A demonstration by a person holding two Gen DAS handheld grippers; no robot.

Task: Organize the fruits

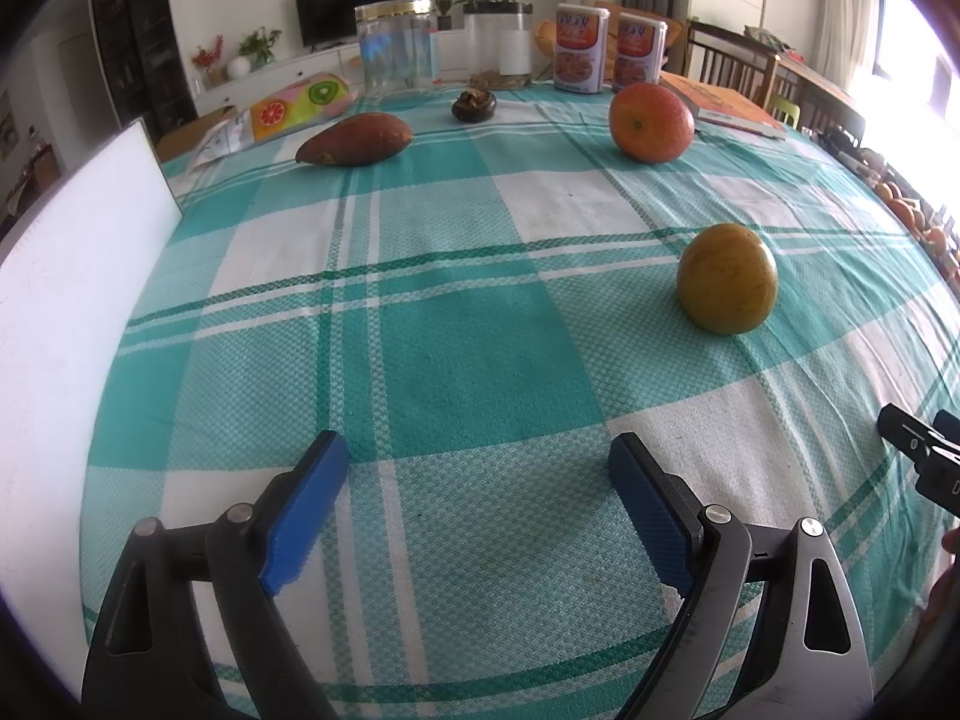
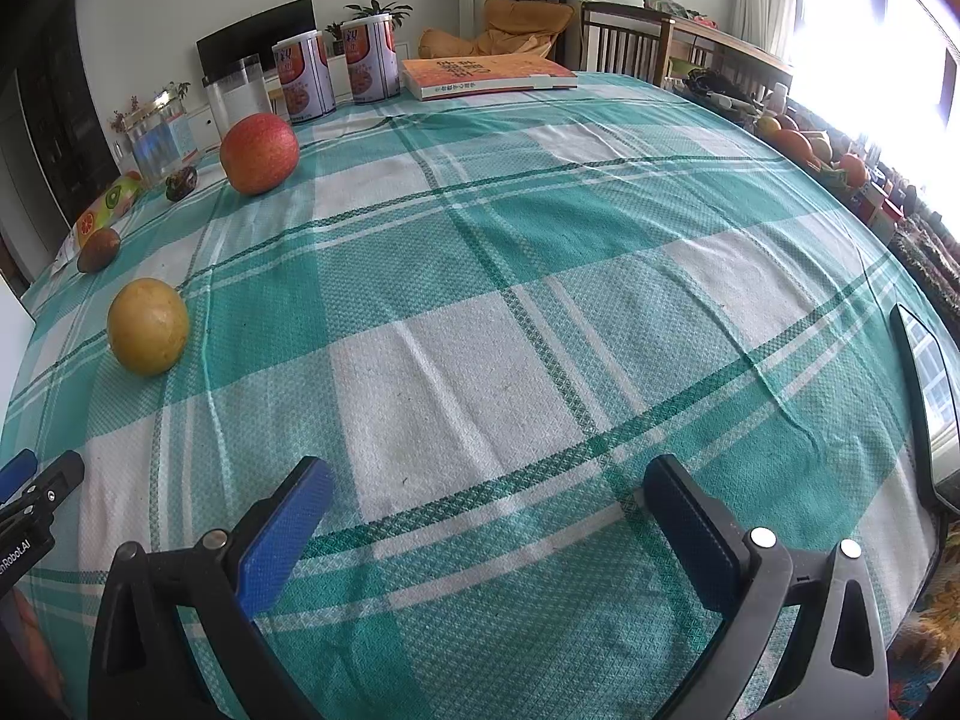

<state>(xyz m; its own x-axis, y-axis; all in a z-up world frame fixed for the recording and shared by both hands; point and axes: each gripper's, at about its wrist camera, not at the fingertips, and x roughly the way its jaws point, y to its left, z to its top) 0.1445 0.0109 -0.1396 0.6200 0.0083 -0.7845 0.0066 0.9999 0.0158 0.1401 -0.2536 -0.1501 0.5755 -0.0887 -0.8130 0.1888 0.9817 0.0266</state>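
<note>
I have both claws hanging over the checked cloth on the surface [image 1: 420, 252]. My left claw [image 1: 480, 456] stands wide with nothing between its blue pads, only cloth. My right claw [image 2: 489, 480] is also spread wide and empty. From the left view, the yellow-green fruit [image 1: 727, 279] sits nearest, ahead and to the right. Farther off is the orange-red fruit [image 1: 651, 122], just in front of the book [image 1: 729, 105]. The long brown fruit [image 1: 354, 139] lies far left, and a small dark fruit [image 1: 473, 104] is behind it, near the clear jar [image 1: 399, 48]. Two cans [image 1: 579, 48] stand at the far edge. All four fruits sit well apart.
</note>
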